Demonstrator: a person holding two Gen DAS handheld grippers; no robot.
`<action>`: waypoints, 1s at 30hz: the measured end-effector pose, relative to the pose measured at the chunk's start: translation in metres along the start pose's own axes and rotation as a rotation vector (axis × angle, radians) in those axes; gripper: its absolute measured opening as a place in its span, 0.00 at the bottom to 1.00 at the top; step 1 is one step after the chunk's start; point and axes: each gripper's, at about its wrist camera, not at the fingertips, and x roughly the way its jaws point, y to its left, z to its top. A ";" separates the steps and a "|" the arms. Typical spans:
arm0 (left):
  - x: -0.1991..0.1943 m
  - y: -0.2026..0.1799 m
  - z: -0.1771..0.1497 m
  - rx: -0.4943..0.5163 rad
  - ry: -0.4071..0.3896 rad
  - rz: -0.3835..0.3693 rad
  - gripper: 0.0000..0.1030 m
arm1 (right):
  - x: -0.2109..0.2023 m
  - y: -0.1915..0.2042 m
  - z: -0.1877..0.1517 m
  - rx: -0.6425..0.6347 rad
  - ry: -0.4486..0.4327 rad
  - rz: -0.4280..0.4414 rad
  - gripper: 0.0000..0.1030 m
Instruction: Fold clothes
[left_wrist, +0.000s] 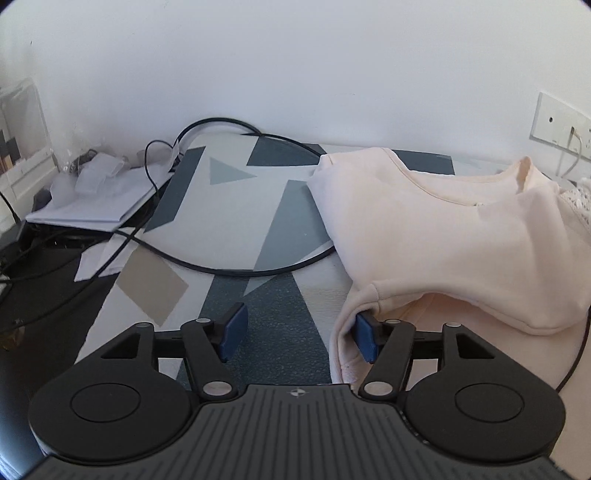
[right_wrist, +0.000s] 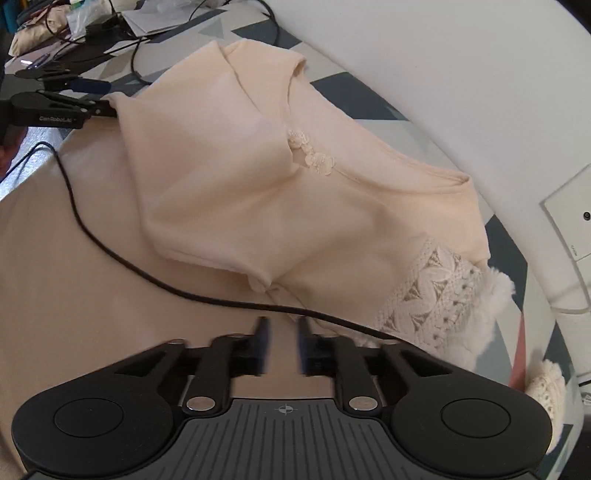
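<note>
On patterned table (left_wrist: 229, 199): cream garment (left_wrist: 443, 229); both grippers' jaws apart, gripping nothing.

We see the left gripper (left_wrist: 301, 334), jaws apart, its right pad touching the edge of a folded peach garment (left_wrist: 450, 236). A black cable (left_wrist: 221, 268) curves across the patterned tabletop (left_wrist: 236, 206).

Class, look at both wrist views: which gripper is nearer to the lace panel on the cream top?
Right. The right gripper hovers just beside the lace panel; the left gripper sits at the cream top's opposite edge.
</note>
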 end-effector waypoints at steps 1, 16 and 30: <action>-0.001 -0.001 -0.001 0.009 -0.006 0.003 0.61 | -0.008 -0.003 0.004 0.015 -0.037 0.024 0.26; -0.012 -0.027 -0.013 0.214 -0.125 0.020 0.61 | 0.067 -0.029 0.216 0.379 -0.275 0.114 0.30; -0.010 -0.021 -0.020 0.159 -0.131 0.010 0.61 | 0.138 0.028 0.297 0.403 -0.017 0.269 0.24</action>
